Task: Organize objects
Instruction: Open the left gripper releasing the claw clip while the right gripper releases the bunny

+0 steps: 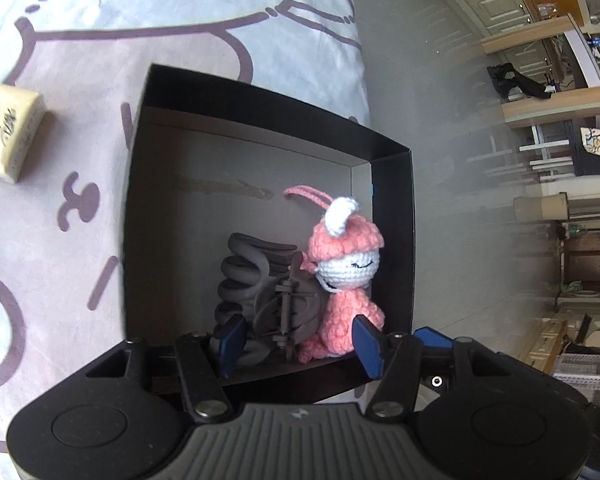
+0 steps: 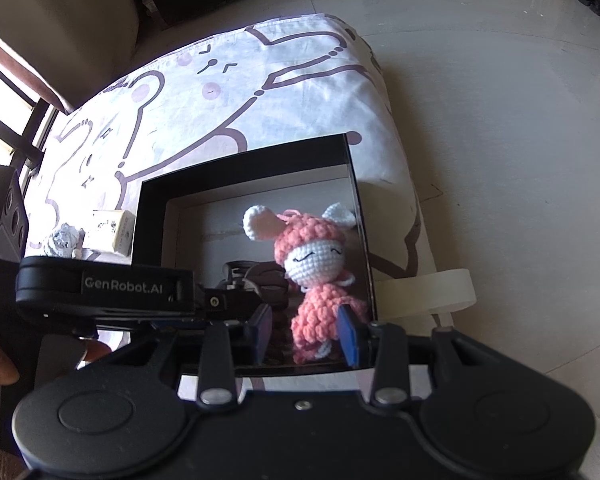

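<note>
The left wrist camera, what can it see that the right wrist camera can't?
Only the left wrist view shows the doll's pink hanging loop and the hair claw's spring up close. Only the right wrist view shows the crumpled grey wad, the other gripper's GenRobot.AI body and a roll of tape. Both show the black box, the pink crochet doll, the dark hair claw and the yellow tissue pack.

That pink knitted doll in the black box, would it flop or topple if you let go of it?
Probably. The crocheted doll looks soft and squashy, so the right gripper's pads likely sink into its yarn body. Its big head tops a narrow body, so it may tip. It seems light and unlikely to slip, being fuzzy.
</note>
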`<state>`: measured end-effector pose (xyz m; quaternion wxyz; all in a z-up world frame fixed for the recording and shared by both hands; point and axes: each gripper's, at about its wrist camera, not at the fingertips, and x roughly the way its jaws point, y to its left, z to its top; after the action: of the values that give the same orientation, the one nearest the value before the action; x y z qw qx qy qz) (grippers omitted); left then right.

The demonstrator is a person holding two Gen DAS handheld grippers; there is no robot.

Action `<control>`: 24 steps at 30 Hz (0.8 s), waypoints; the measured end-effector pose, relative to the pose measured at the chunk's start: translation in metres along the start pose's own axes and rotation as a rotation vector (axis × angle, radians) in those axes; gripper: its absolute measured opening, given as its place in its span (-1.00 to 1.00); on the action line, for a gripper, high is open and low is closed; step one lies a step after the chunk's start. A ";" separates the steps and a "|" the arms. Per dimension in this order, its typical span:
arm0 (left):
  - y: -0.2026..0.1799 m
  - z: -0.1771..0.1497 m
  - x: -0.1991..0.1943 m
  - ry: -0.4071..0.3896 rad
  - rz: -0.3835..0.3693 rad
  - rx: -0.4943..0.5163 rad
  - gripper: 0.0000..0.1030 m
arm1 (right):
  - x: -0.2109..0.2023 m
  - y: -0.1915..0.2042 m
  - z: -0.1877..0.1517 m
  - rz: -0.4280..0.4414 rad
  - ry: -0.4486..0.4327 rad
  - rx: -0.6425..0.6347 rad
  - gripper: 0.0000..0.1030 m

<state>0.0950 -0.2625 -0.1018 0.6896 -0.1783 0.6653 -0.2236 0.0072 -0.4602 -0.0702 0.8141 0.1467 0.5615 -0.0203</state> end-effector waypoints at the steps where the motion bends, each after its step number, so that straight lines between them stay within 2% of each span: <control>1: 0.000 -0.001 -0.004 -0.013 0.025 0.016 0.31 | -0.001 0.000 -0.001 -0.002 -0.002 0.004 -0.26; 7: -0.007 -0.004 -0.035 -0.088 0.103 0.117 0.33 | -0.011 0.000 -0.008 -0.009 -0.043 0.057 -0.26; 12: -0.013 -0.013 -0.061 -0.156 0.200 0.239 0.37 | -0.020 0.002 -0.015 -0.021 -0.081 0.113 -0.26; 15: -0.015 -0.020 -0.074 -0.185 0.223 0.283 0.39 | -0.028 0.005 -0.018 -0.026 -0.107 0.133 -0.25; 20: -0.020 -0.033 -0.093 -0.237 0.272 0.361 0.61 | -0.039 0.010 -0.026 -0.053 -0.141 0.165 -0.23; 24: -0.019 -0.042 -0.103 -0.262 0.295 0.396 0.80 | -0.045 0.018 -0.033 -0.097 -0.153 0.169 0.03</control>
<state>0.0500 -0.2197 -0.0078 0.8162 0.0314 0.5328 -0.2213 -0.0363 -0.4404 -0.0358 0.8374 0.1852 0.5004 -0.1181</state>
